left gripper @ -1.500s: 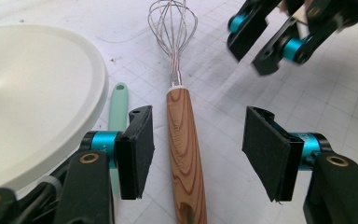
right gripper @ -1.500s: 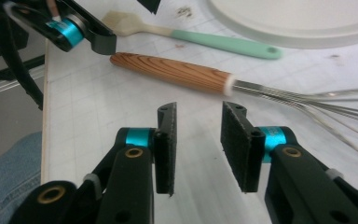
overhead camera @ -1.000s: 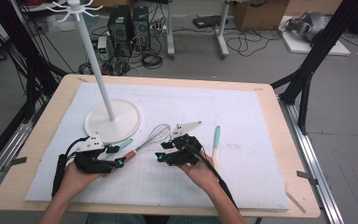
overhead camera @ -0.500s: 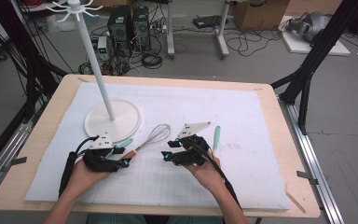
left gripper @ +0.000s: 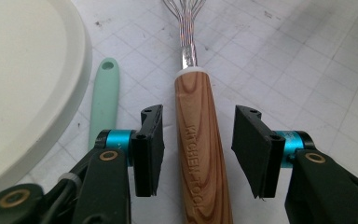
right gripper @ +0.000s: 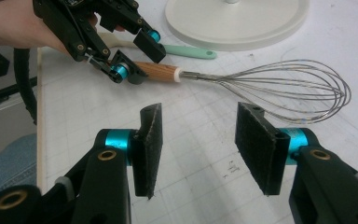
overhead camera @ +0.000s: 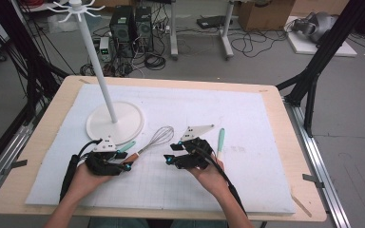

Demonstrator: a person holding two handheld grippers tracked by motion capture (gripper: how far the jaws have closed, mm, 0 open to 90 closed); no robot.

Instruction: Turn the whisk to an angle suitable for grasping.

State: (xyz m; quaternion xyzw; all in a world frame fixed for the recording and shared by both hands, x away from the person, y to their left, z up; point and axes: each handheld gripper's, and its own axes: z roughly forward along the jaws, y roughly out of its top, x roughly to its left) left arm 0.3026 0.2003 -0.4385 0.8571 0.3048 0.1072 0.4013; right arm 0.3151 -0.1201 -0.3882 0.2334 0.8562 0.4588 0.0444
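**Whisk handle sits between the left claw's pads**

Whisk point(left gripper: 198, 140) with a wood-grain handle and silver wire loops lies flat on the white gridded mat point(overhead camera: 266, 123) covering the surface, its handle toward the person and its wires pointing away, just in front of the white round stand base point(overhead camera: 115, 122). The left claw point(left gripper: 198, 149) straddles the handle: its jaws have just been closing, yet a gap shows on either side of the wood, so the pads are not pressing on it (released, not clenched). A mint-green utensil handle point(left gripper: 103, 100) lies just beside the whisk, between it and the base. The right claw point(right gripper: 198, 149) hovers near the wire end with its jaws apart and nothing between them. In the high view another mint-green handled tool point(overhead camera: 221, 142) rests on the mat to the right of that claw.
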